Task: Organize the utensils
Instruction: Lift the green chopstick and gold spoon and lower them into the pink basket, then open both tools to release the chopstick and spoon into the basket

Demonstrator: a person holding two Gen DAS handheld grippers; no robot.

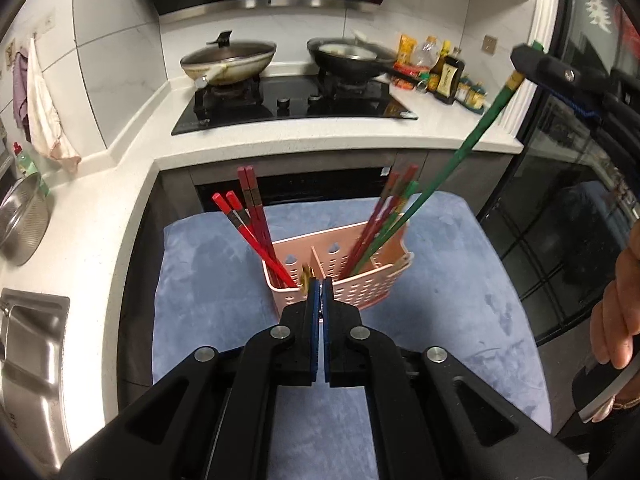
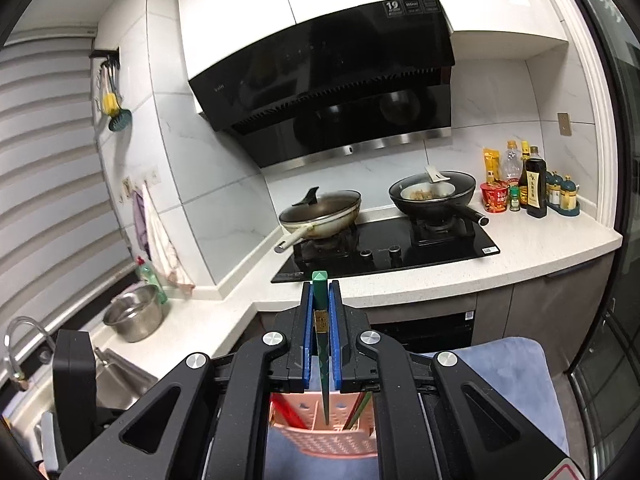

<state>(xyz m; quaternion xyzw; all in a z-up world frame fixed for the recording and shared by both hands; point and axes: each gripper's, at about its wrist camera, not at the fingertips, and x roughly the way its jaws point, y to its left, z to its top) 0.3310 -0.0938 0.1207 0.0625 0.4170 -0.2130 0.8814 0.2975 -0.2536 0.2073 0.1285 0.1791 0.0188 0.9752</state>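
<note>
The black left hand-held gripper [image 1: 321,284] points steeply downward, its blue-padded jaws pressed together. The black right hand-held gripper [image 2: 321,300] is angled slightly downward, clamped on a long green chopstick [image 2: 322,344]; a bare hand [image 1: 618,312] grips its handle.

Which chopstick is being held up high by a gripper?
The long green chopstick. The right gripper pinches its top end, while the red ones just stand in the pink holder.

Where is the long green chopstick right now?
The green chopstick is pinched in the right gripper, its lower tip dipping into the right compartment of the pink holder, among the other chopsticks there.
</note>
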